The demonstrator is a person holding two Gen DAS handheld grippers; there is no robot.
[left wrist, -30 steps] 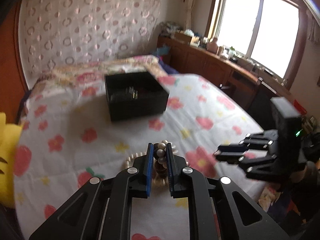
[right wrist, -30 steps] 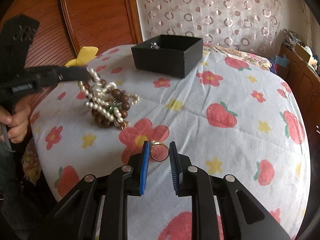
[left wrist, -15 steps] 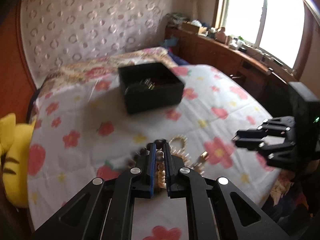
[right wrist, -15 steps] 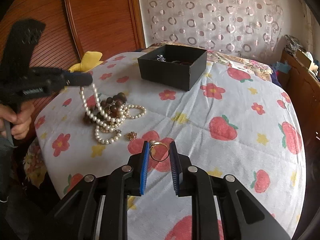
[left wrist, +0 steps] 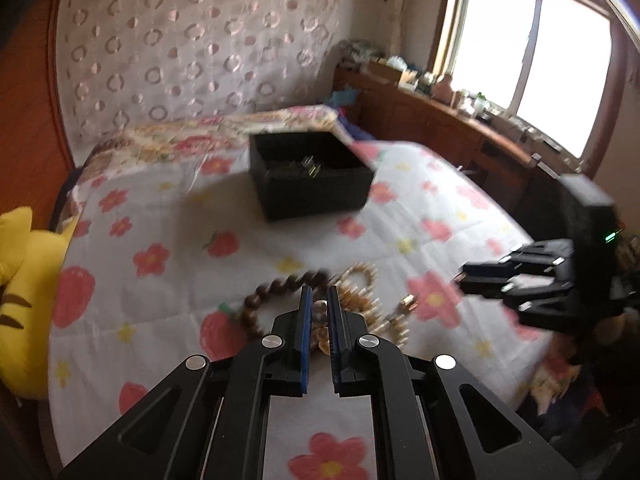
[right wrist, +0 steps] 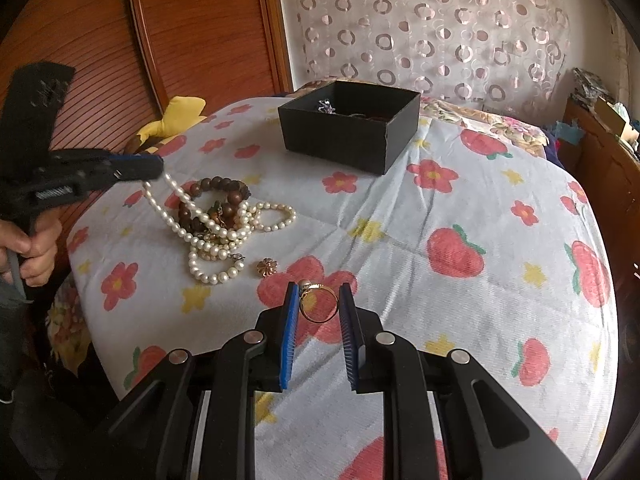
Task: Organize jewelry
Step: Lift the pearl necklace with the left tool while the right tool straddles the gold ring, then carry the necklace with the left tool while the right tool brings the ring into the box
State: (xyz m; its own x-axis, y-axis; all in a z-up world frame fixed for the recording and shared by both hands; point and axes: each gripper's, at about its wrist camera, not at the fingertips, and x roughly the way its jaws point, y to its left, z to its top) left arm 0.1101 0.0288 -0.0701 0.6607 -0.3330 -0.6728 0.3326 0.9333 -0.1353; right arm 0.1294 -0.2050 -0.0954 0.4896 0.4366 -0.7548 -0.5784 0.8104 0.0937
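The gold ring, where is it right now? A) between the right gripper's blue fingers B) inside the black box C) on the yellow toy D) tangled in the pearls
A: the ring sits between the right gripper's blue fingers, held off the bedspread, well short of the box and apart from the pearls.

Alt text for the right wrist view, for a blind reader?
The right gripper grips a gold ring above a floral bedspread. At left, the left gripper lifts a pearl necklace from a jewelry pile; a black box sits behind.
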